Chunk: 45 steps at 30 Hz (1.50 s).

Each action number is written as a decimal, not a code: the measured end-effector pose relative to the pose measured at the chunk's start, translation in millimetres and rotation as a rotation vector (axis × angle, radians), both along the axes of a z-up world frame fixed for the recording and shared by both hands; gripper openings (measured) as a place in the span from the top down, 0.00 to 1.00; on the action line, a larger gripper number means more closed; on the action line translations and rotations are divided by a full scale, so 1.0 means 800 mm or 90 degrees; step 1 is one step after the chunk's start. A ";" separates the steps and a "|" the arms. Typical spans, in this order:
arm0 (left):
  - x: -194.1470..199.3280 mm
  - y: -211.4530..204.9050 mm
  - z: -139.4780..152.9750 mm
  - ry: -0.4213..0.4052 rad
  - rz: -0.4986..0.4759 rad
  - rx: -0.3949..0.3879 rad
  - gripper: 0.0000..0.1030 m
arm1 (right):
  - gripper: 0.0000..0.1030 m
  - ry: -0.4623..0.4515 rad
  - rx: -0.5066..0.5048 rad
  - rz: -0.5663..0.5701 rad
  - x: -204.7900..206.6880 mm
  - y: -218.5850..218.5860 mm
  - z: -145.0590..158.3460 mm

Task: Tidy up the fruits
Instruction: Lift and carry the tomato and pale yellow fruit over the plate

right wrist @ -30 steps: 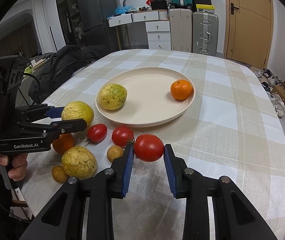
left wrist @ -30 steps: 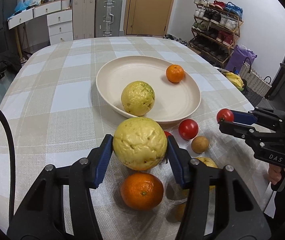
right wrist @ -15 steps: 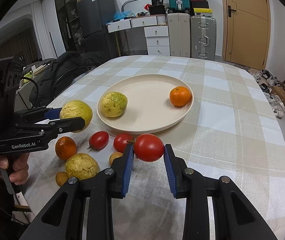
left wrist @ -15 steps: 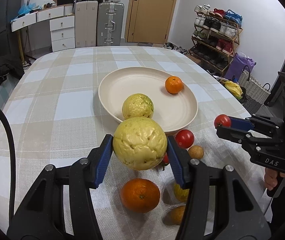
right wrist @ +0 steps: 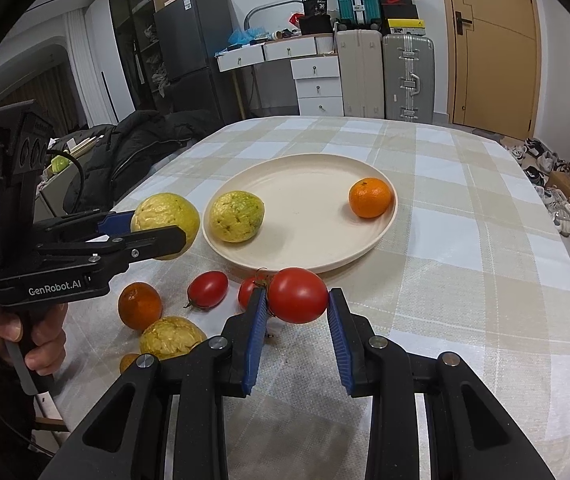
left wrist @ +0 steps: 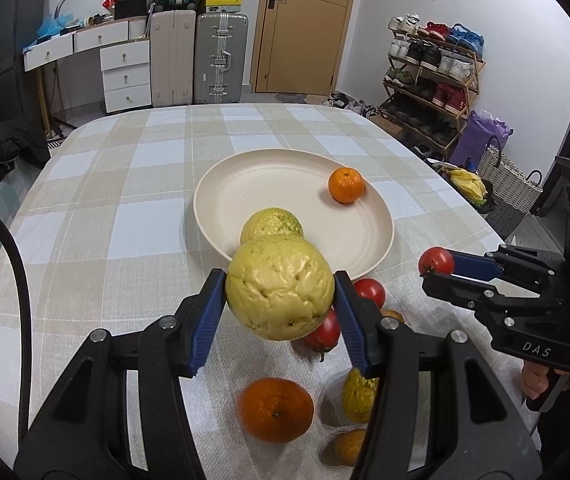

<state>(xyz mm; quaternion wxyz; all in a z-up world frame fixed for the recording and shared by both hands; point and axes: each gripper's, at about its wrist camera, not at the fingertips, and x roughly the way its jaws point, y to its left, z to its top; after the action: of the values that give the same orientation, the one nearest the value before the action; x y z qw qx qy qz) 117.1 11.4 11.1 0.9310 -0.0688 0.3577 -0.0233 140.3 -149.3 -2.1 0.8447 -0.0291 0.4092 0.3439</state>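
Left gripper (left wrist: 280,294) jaws pinching a bumpy yellow fruit (left wrist: 279,288), held above the tablecloth (left wrist: 85,216) near the plate (left wrist: 285,184). Right gripper (right wrist: 296,308) jaws clamped on a tomato (right wrist: 297,295).

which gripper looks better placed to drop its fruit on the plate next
Probably the left. The left gripper holds its yellow fruit right at the plate rim, while the right gripper, shut on a tomato, sits short of the rim.

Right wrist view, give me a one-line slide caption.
Right gripper holds a red tomato near the plate; left gripper holds a yellow fruit.
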 end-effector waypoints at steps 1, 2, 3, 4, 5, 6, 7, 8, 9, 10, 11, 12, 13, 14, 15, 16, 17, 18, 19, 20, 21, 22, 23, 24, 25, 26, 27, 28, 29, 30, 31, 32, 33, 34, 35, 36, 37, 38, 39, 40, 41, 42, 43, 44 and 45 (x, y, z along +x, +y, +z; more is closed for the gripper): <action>0.001 -0.001 0.000 -0.001 0.001 0.000 0.50 | 0.69 0.001 0.003 -0.001 0.001 0.000 0.000; 0.002 0.000 0.001 -0.002 0.002 -0.001 0.50 | 0.69 0.003 0.006 -0.001 0.002 -0.001 0.001; 0.004 -0.001 0.001 0.000 0.001 -0.001 0.50 | 0.69 0.004 0.007 -0.001 0.002 -0.001 0.001; 0.006 -0.001 0.001 0.001 0.000 -0.002 0.50 | 0.69 0.003 0.006 -0.001 0.003 -0.001 0.001; 0.008 -0.001 0.001 0.001 -0.001 -0.003 0.50 | 0.69 0.000 0.005 -0.003 0.005 -0.001 0.002; 0.010 -0.001 0.001 0.002 -0.002 -0.005 0.50 | 0.69 0.002 0.006 -0.004 0.006 -0.001 0.002; 0.013 -0.002 0.000 0.002 -0.002 -0.008 0.50 | 0.69 0.004 0.010 -0.005 0.008 -0.001 0.002; 0.015 -0.002 0.000 0.004 -0.003 -0.011 0.50 | 0.69 0.004 0.012 -0.007 0.009 -0.002 0.003; 0.018 -0.002 -0.001 0.005 -0.003 -0.013 0.50 | 0.69 0.005 0.012 -0.010 0.011 -0.002 0.003; 0.022 -0.003 -0.002 0.007 -0.002 -0.015 0.50 | 0.69 0.007 0.013 -0.010 0.013 -0.002 0.003; 0.024 -0.004 -0.004 0.009 -0.002 -0.014 0.50 | 0.69 0.008 0.015 -0.009 0.014 -0.002 0.003; 0.027 -0.005 -0.005 0.011 0.000 -0.013 0.50 | 0.69 0.008 0.015 -0.009 0.015 -0.001 0.003; 0.030 -0.006 -0.006 0.011 0.000 -0.013 0.50 | 0.69 0.008 0.014 -0.009 0.016 -0.001 0.002; 0.033 -0.007 -0.006 0.012 -0.001 -0.013 0.50 | 0.69 0.008 0.014 -0.009 0.017 -0.001 0.002; 0.035 -0.008 -0.007 0.012 0.000 -0.014 0.50 | 0.69 0.010 0.014 -0.009 0.018 -0.001 0.002; 0.037 -0.009 -0.008 0.014 0.000 -0.013 0.50 | 0.69 0.010 0.014 -0.010 0.018 -0.001 0.002; 0.040 -0.010 -0.008 0.016 -0.001 -0.010 0.50 | 0.69 0.011 0.013 -0.011 0.019 0.000 0.002; 0.043 -0.012 -0.009 0.017 -0.002 -0.008 0.50 | 0.69 0.013 0.013 -0.011 0.020 0.000 0.002; 0.045 -0.013 -0.009 0.018 -0.004 -0.004 0.50 | 0.69 0.013 0.014 -0.011 0.021 0.000 0.002; 0.048 -0.015 -0.009 0.018 -0.005 0.000 0.50 | 0.69 0.014 0.015 -0.011 0.022 0.000 0.002; 0.049 -0.016 -0.009 0.017 -0.006 0.004 0.50 | 0.69 0.014 0.015 -0.012 0.023 -0.001 0.002; 0.052 -0.016 -0.009 0.016 -0.004 0.007 0.50 | 0.69 0.014 0.016 -0.014 0.025 -0.001 0.003; 0.054 -0.016 -0.009 0.017 -0.003 0.009 0.50 | 0.69 0.014 0.018 -0.016 0.027 -0.002 0.003; 0.056 -0.016 -0.009 0.018 -0.002 0.010 0.50 | 0.69 0.017 0.022 -0.017 0.029 -0.003 0.003; 0.058 -0.016 -0.009 0.018 -0.002 0.010 0.50 | 0.69 0.019 0.024 -0.019 0.032 -0.003 0.003; 0.061 -0.016 -0.008 0.018 -0.001 0.012 0.50 | 0.69 0.020 0.025 -0.023 0.035 -0.004 0.003; 0.063 -0.016 -0.008 0.018 0.000 0.016 0.50 | 0.69 0.021 0.024 -0.026 0.038 -0.004 0.003; 0.066 -0.015 -0.008 0.019 0.001 0.019 0.50 | 0.69 0.023 0.024 -0.028 0.041 -0.004 0.002; 0.069 -0.015 -0.008 0.020 0.004 0.023 0.50 | 0.69 0.025 0.025 -0.031 0.044 -0.004 0.001; 0.072 -0.015 -0.009 0.023 0.006 0.029 0.50 | 0.69 0.028 0.026 -0.034 0.048 -0.004 0.000; 0.075 -0.014 -0.010 0.025 0.008 0.031 0.50 | 0.69 0.030 0.028 -0.036 0.050 -0.005 -0.001; 0.077 -0.013 -0.011 0.026 0.009 0.030 0.50 | 0.69 0.032 0.029 -0.039 0.053 -0.005 -0.002; 0.080 -0.012 -0.011 0.029 0.011 0.029 0.50 | 0.69 0.033 0.030 -0.042 0.056 -0.005 -0.003; 0.082 -0.012 -0.012 0.030 0.012 0.029 0.50 | 0.69 0.033 0.033 -0.045 0.058 -0.006 -0.004; 0.084 -0.012 -0.013 0.031 0.013 0.032 0.50 | 0.69 0.034 0.038 -0.048 0.061 -0.006 -0.005; 0.086 -0.012 -0.013 0.031 0.014 0.038 0.50 | 0.69 0.038 0.039 -0.050 0.064 -0.006 -0.006; 0.088 -0.013 -0.014 0.031 0.015 0.043 0.50 | 0.69 0.041 0.037 -0.052 0.067 -0.006 -0.007; 0.090 -0.013 -0.015 0.032 0.015 0.047 0.50 | 0.69 0.041 0.034 -0.054 0.069 -0.005 -0.008; 0.092 -0.013 -0.016 0.032 0.015 0.049 0.50 | 0.69 0.041 0.032 -0.052 0.071 -0.003 -0.009; 0.094 -0.013 -0.017 0.034 0.016 0.049 0.50 | 0.69 0.043 0.030 -0.051 0.074 -0.002 -0.010; 0.096 -0.012 -0.019 0.035 0.018 0.049 0.50 | 0.69 0.043 0.029 -0.051 0.076 -0.001 -0.011; 0.097 -0.011 -0.020 0.036 0.018 0.049 0.50 | 0.69 0.043 0.028 -0.051 0.078 0.001 -0.012; 0.098 -0.011 -0.020 0.036 0.017 0.047 0.50 | 0.69 0.044 0.027 -0.052 0.080 0.002 -0.013; 0.099 -0.011 -0.021 0.035 0.018 0.048 0.50 | 0.69 0.046 0.028 -0.053 0.082 0.002 -0.013; 0.100 -0.012 -0.021 0.035 0.020 0.053 0.50 | 0.69 0.048 0.031 -0.055 0.083 0.002 -0.014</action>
<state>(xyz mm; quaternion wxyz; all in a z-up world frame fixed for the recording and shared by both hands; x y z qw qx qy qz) 197.4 1.8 -5.7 0.9231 -0.0358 0.3829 0.0080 207.1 -147.4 -13.3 0.8431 0.0219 0.4332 0.3178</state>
